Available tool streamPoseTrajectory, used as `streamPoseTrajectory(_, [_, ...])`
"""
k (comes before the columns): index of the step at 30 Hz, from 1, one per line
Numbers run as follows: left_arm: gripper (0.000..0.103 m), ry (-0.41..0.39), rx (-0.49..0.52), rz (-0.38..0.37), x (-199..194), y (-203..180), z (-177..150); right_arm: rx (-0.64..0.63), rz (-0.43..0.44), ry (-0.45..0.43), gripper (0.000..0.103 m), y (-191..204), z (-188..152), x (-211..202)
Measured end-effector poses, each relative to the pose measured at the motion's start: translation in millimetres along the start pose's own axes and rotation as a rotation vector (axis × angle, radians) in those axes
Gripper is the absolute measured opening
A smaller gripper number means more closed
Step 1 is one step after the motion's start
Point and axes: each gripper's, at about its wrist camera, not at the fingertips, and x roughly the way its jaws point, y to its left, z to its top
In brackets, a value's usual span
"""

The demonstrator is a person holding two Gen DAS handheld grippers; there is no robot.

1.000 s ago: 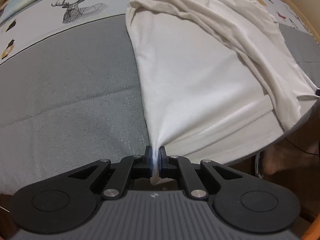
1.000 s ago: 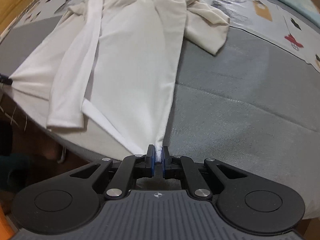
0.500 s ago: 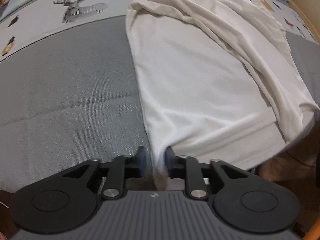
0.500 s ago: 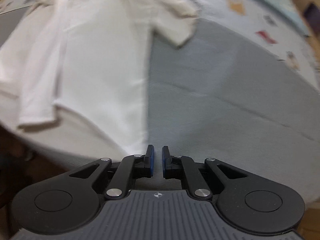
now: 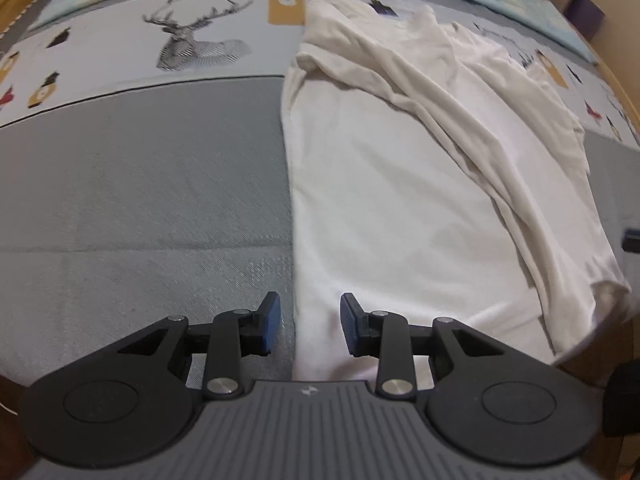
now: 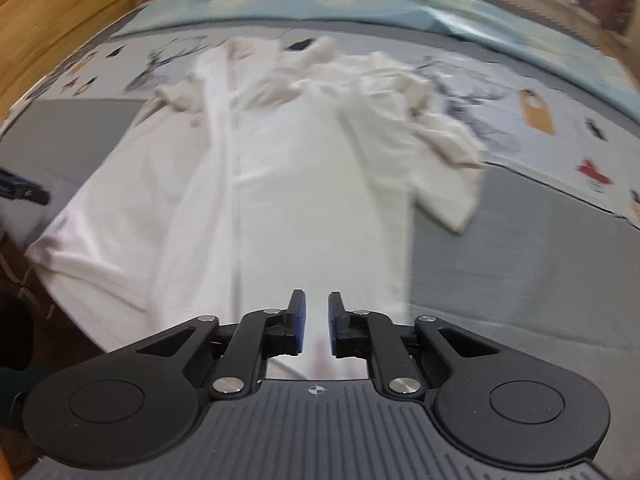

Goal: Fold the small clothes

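Note:
A white long-sleeved garment (image 5: 400, 184) lies spread on the bed, hem toward me, one sleeve folded diagonally across its body. My left gripper (image 5: 308, 322) hovers over the garment's lower left edge; its jaws are opening and the pads touch no cloth. In the right wrist view the same garment (image 6: 304, 184) runs away from me, blurred, with a sleeve bunched at the upper right. My right gripper (image 6: 316, 326) hangs above the hem near the middle, jaws opening with a narrow gap and nothing pinched between the pads.
The bed has a grey quilted cover (image 5: 140, 184) and a pale sheet printed with a deer (image 5: 200, 46) and tags. The other gripper's tip (image 5: 632, 240) shows at the right edge. A wooden bed frame (image 6: 52, 28) runs along the left. The garment's hem hangs over the bed's near edge.
Both grippers were shut on the garment's lower corners and have let go; the cloth now lies slack on the bed. Both have lifted, and the right has shifted left over the hem's middle.

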Motion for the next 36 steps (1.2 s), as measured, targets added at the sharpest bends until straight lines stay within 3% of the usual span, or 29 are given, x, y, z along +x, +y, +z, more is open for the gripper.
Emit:
streamPoseTrajectory(4, [0.036, 0.040, 0.062, -0.033, 8.0, -8.3, -7.1, -0.076, 0.035, 0.045, 0.023, 25.6, 4.0, 13.8])
streamPoseTrajectory(7, [0.036, 0.057, 0.113, -0.031, 13.3, -17.9, -10.7, -0.126, 0.014, 0.098, 0.026, 37.4, 1.7, 27.9])
streamPoseTrajectory(12, [0.036, 0.056, 0.196, -0.119, 14.8, -41.6, -13.6, -0.143, 0.054, 0.170, 0.028, 45.1, -2.4, 44.4])
streamPoseTrajectory(16, [0.036, 0.073, 0.269, -0.175, 25.4, -63.0, -18.9, -0.110, 0.151, 0.226, 0.051, 51.1, -8.2, 50.2])
streamPoseTrajectory(20, [0.036, 0.116, 0.351, -0.191, 42.9, -85.6, -25.2, -0.210, 0.156, 0.265, 0.051, 72.0, -17.1, 53.6])
streamPoseTrajectory(22, [0.036, 0.142, 0.392, -0.193, 50.4, -94.7, -26.3, -0.196, 0.237, 0.292, 0.044, 75.6, -16.5, 50.8])
streamPoseTrajectory(24, [0.037, 0.166, 0.413, -0.203, 55.1, -99.1, -27.6, -0.180, 0.426, 0.323, 0.043, 82.2, -17.1, 40.7])
streamPoseTrajectory(26, [0.037, 0.168, 0.432, -0.195, 57.9, -101.7, -28.3, -0.235, 0.485, 0.312, 0.041, 92.1, -20.5, 30.5])
streamPoseTrajectory(28, [0.037, 0.164, 0.425, -0.199, 58.9, -101.3, -26.3, -0.270, 0.407, 0.270, 0.042, 95.6, -21.1, 26.1])
streamPoseTrajectory(32, [0.037, 0.156, 0.425, -0.192, 60.6, -101.9, -24.6, -0.165, 0.290, 0.202, 0.042, 76.9, -10.4, 27.4])
streamPoseTrajectory(36, [0.037, 0.153, 0.464, -0.175, 63.1, -108.6, -28.1, -0.138, 0.218, 0.210, 0.042, 73.8, -9.1, 35.3])
